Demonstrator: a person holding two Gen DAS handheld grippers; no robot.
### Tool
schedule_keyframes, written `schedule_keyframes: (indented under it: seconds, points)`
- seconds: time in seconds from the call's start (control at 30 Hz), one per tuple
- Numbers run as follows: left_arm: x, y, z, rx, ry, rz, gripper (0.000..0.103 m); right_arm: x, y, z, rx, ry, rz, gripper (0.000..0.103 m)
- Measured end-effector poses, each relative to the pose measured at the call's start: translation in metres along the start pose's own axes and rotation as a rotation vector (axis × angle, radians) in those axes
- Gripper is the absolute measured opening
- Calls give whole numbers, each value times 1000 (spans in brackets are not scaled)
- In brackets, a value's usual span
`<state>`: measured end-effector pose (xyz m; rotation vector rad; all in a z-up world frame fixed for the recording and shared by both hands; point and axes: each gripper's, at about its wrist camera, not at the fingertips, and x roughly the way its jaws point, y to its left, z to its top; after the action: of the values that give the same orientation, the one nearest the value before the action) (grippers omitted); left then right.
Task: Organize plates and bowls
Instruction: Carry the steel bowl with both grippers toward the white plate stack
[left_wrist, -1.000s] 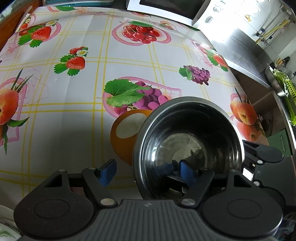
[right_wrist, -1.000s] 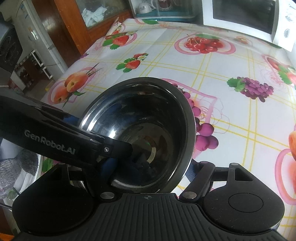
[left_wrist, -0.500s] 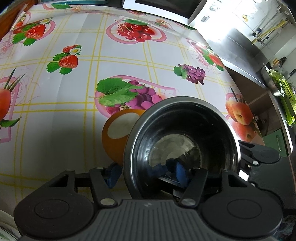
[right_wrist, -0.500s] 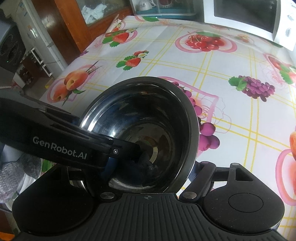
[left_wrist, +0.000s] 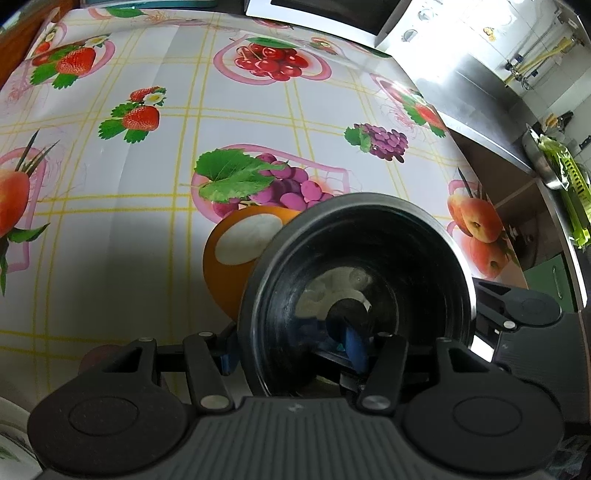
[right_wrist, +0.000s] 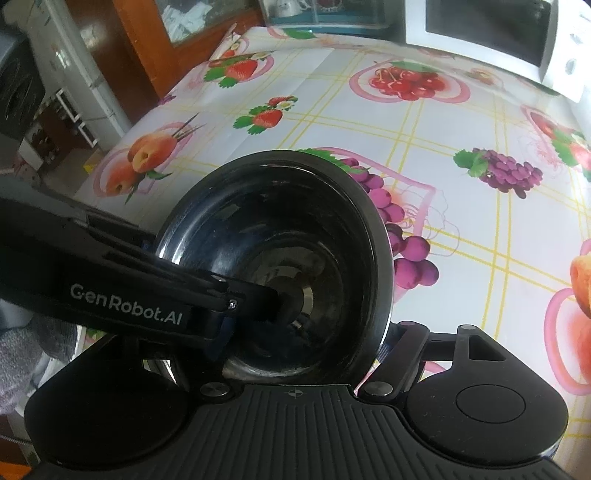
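Note:
A steel bowl (left_wrist: 406, 240) (right_wrist: 295, 206) stands on the fruit-print tablecloth, close under both cameras. My left gripper (left_wrist: 291, 350) straddles its left wall. One blue pad (left_wrist: 229, 360) is just outside the wall and the other (left_wrist: 354, 343) is inside the bowl. The jaws are closing and the inner pad is still off the wall. In the right wrist view that inner finger (right_wrist: 177, 291) reaches in over the rim. My right gripper (right_wrist: 303, 343) straddles the bowl's right wall. Its outer pad (right_wrist: 384, 347) is beside the rim, and its inner pad is far from the wall.
An orange round shape with a white patch (left_wrist: 229, 258) shows behind the bowl. Whether it is an object or part of the print is unclear. A white patterned plate's rim (left_wrist: 11, 446) is at the near left. A microwave (right_wrist: 480, 29) stands at the back. The table edge (left_wrist: 491, 206) drops off on the right.
My left gripper's jaws have narrowed around the bowl's wall, the outer pad coming in against it. In the right wrist view its inner finger reaches further into the bowl. The bowl has stayed put.

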<state>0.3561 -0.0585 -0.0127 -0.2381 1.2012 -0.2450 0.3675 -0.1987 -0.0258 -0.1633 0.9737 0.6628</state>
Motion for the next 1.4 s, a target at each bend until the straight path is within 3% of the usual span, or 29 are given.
schedule_keyframes:
  seconds: [0.53,0.83,1.4]
  points:
    - [6,23,-4,-134,16,-102,56,4,-6,4,34,52,32,75]
    - [0,19,-8,-152,42,-72,56,0,3,5,19,79,19,74]
    - [-7,30,-10,-165,20,-39,56,4,12,10,29,100,25,68]
